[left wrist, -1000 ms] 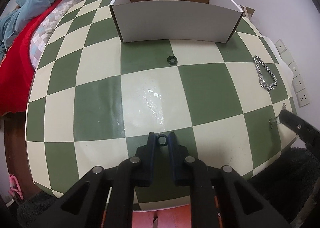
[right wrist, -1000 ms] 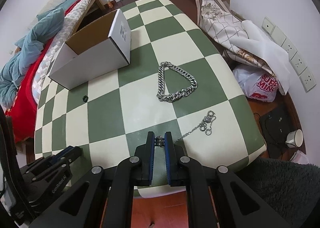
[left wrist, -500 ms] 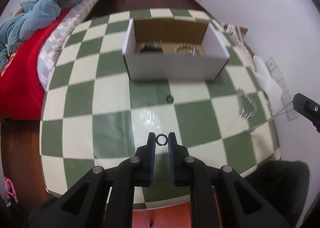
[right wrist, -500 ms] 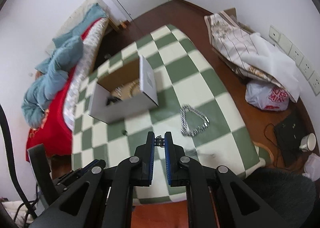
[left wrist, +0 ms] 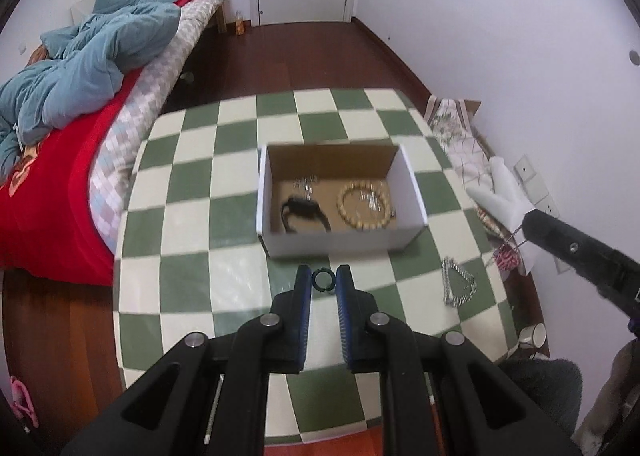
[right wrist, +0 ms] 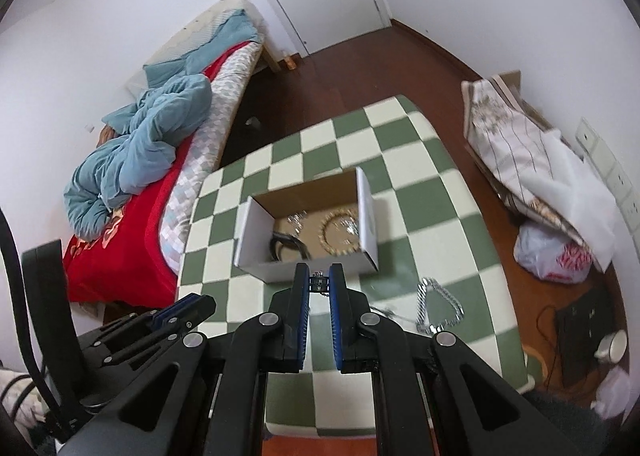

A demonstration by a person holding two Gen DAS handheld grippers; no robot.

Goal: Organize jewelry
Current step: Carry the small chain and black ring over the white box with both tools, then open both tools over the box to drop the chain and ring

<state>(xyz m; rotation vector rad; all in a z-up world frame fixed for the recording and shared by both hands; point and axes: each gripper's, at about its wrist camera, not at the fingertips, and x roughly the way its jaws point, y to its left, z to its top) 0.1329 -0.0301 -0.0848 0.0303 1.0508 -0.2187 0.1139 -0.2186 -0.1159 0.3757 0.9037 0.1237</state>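
While one chunky chain (left wrist: 458, 287) lies tabled, two claws pinch one ring (left wrist: 322, 279), one necklace (right wrist: 319, 282).

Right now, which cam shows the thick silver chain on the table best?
Left wrist view: the thick silver chain lies in a full, unblocked triangular loop on the checkered table, right of the white box. In the right wrist view the chain is motion-blurred, its lower end cut off by the hand-held gripper's frame.
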